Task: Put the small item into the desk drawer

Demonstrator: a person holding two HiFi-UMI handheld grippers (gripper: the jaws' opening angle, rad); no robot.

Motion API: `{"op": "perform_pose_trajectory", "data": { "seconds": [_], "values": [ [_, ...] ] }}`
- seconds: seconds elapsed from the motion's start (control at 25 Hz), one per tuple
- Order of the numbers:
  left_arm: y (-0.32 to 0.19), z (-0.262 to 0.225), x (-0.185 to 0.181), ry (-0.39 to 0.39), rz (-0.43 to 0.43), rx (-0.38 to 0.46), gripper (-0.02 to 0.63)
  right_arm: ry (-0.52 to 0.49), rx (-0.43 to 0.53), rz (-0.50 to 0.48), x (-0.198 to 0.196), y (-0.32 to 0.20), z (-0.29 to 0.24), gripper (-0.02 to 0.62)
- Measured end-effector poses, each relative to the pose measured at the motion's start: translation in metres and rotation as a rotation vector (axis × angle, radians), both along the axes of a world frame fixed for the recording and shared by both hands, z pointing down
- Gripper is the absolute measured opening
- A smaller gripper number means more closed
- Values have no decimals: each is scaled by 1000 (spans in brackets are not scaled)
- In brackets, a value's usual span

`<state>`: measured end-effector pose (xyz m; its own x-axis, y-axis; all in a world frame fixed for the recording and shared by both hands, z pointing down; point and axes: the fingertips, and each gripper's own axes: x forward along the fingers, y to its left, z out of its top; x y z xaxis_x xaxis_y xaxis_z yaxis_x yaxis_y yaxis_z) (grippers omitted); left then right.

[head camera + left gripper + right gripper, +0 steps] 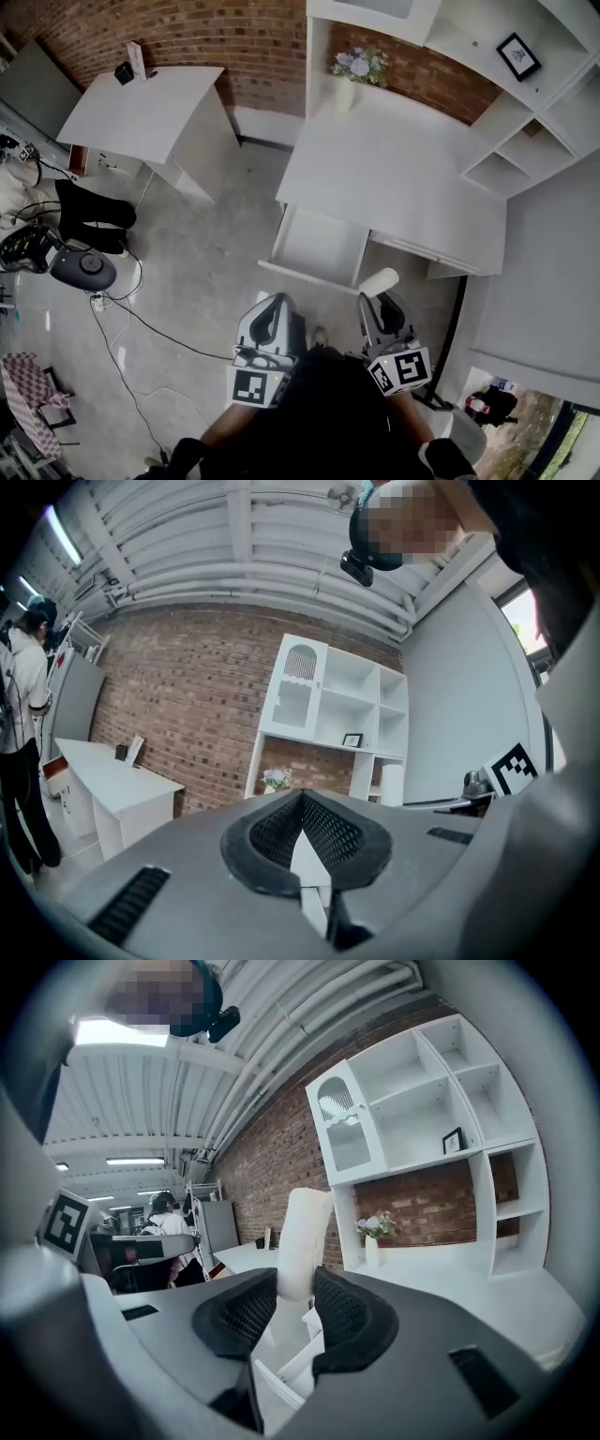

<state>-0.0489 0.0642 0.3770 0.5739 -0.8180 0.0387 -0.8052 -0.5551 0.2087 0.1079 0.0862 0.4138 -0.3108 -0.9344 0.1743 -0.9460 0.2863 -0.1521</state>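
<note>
Ahead of the right hand-held gripper (379,307), the open drawer (317,246) of the white bench (394,169) is shown pulled out towards the person. A small white cylindrical item (379,281) is grasped between this gripper's jaws, one end projecting beyond the fingertips, short of the drawer front. The left hand-held gripper (273,309) is carried just beside it, jaws clenched tip to tip on nothing. A vase of flowers (356,70) is seen beyond, at the bench's far edge.

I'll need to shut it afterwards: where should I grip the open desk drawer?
Probably the top edge of the drawer front panel, fingers coming down from above: that panel juts toward you, open-topped, and no handle shows.
</note>
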Motion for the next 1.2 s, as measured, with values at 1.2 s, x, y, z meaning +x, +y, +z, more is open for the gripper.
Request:
{"op": "perform_pose_trajectory", "data": {
  "seconds": [1.2],
  "values": [
    [-168, 23, -4, -17, -72, -59, 25, 137, -259, -297, -13, -179, 86, 141]
  ]
}}
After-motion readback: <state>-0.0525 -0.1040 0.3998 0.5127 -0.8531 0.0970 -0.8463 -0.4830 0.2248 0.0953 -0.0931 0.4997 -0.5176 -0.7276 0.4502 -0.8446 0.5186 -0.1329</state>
